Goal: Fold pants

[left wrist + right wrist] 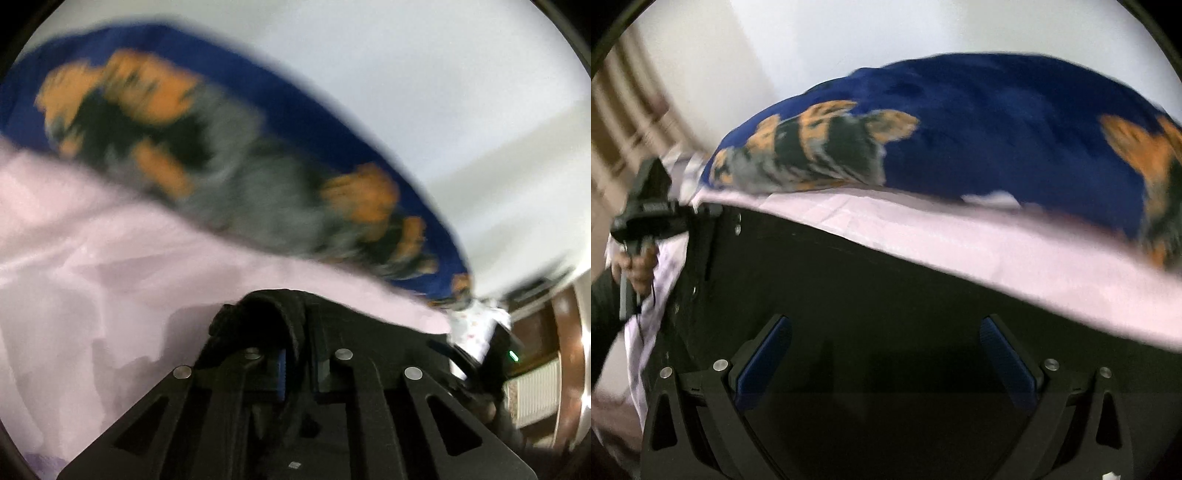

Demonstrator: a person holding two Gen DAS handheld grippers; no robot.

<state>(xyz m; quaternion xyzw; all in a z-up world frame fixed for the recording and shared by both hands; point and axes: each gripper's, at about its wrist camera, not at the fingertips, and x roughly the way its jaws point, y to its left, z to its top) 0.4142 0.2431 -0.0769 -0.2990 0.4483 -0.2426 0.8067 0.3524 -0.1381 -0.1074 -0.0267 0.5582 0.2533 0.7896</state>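
I judge this the opening of a fold: my left gripper (291, 354) is clamped on a bunched edge of the black pants (886, 295), the dark cloth humped up between its closed fingers, while my right gripper (882, 354) hangs with its blue pads (764, 362) spread wide apart and nothing between them. The pants lie spread on the pale pink bedsheet (960, 236), a broad dark sheet directly under my right gripper and reaching over to the left one. Next I would need to bring the right gripper down onto a matching edge and close on it, so both sides lift evenly. The fabric looks soft, matte and limp; blur hides any seams or waistband. Behind them rests a blue pillow (997, 129) printed with a tiger
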